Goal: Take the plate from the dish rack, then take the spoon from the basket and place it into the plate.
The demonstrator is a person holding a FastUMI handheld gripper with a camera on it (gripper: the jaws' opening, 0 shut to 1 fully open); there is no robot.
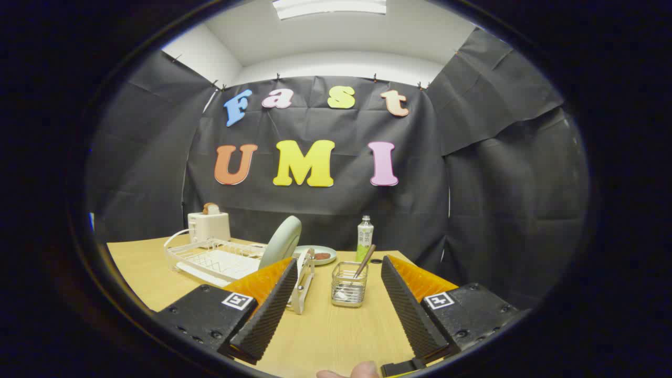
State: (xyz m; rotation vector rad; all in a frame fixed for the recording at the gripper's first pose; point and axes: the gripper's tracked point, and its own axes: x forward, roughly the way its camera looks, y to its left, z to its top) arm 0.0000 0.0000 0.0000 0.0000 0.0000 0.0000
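Your gripper (336,310) is spread wide and holds nothing; its ribbed black fingers (265,315) frame bare pale wood tabletop (336,336). Just ahead, between them, stands the small wire basket (348,285), with the spoon (364,262) leaning up and to the right. The plate (282,242) comes first: it lies ahead and left, beyond your left finger, standing on edge in the white wire dish rack (215,260), its smooth pale-green disc tilted. Farther back sit a saucer with food (317,255), a green bottle (364,239) and a white toaster (209,226).
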